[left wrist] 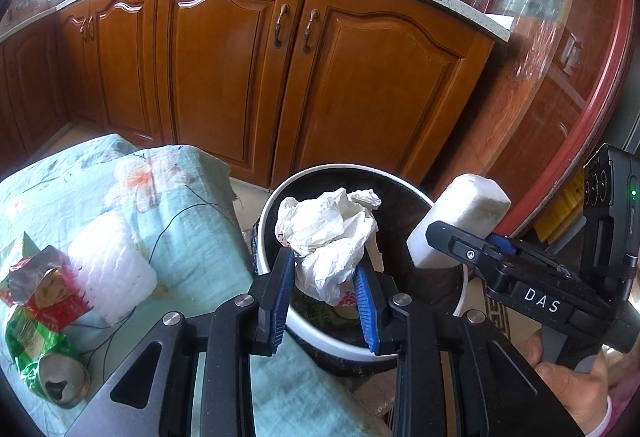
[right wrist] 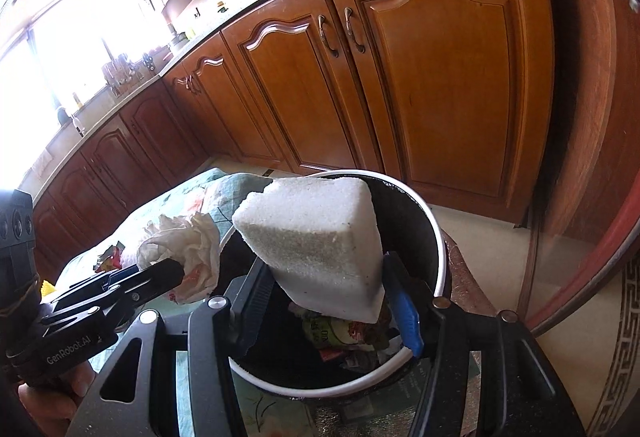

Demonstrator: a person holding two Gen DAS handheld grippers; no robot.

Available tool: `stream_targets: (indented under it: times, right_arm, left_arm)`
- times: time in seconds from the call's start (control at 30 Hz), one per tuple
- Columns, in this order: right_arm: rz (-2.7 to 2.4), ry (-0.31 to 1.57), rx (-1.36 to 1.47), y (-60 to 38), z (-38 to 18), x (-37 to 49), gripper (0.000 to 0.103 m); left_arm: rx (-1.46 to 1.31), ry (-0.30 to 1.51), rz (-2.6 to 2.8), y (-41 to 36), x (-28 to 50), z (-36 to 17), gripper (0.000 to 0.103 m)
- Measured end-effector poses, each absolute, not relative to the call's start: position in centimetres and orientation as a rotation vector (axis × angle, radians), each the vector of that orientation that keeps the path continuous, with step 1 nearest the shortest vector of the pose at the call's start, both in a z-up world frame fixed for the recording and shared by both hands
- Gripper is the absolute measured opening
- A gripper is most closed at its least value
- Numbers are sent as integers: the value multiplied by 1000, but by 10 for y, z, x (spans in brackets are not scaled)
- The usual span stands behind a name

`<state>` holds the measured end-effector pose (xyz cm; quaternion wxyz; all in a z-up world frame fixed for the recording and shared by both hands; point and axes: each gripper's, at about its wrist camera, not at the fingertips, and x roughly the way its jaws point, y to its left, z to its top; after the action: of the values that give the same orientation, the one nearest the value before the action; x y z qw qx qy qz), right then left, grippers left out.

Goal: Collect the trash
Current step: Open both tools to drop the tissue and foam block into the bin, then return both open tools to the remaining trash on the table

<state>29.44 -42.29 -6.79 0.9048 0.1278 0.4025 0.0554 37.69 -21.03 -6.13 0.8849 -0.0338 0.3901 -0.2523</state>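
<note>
— Left fingers (left wrist: pixel 285 291) pinched crumpled, soft white paper (left wrist: pixel 334 233) over the round bin (left wrist: pixel 448 311).
— And the right gripper (right wrist: pixel 336 301)?
— It squeezed a grainy white foam block (right wrist: pixel 316 237) over that bin too.

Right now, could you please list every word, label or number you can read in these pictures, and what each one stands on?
"DAS": white letters on the right gripper body, in the left wrist view.
"GenRobot.AI": white letters on the left gripper body, in the right wrist view.
Wrapper in the trash bin: printed characters, too blurred to read.
Snack wrappers on the cloth: print too small to read.
</note>
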Motion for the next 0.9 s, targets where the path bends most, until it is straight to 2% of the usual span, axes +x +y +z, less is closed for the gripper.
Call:
stream_targets:
  times: [0.13, 0.2, 0.27, 0.37, 0.6, 0.9]
  right_arm:
    - [118, 849, 260, -424, -72, 301, 59]
    - [117, 861, 262, -425, -73, 303, 61]
    - [118, 862, 274, -427, -73, 303, 66]
    - [115, 849, 295, -429, -72, 298, 78]
    - [133, 821, 335, -424, -68, 281, 88]
    - [198, 811, 353, -392, -66, 258, 91]
  left_arm:
    - [-63, 813, -534, -214, 381, -65, 33]
    - [-63, 815, -540, -213, 380, -67, 40]
    - [-67, 804, -532, -210, 378, -66, 54]
    - [-84, 799, -523, -202, 371, -66, 63]
    - [-134, 803, -503, -172, 343, -69, 67]
    - [-186, 824, -470, -123, 296, -73, 68]
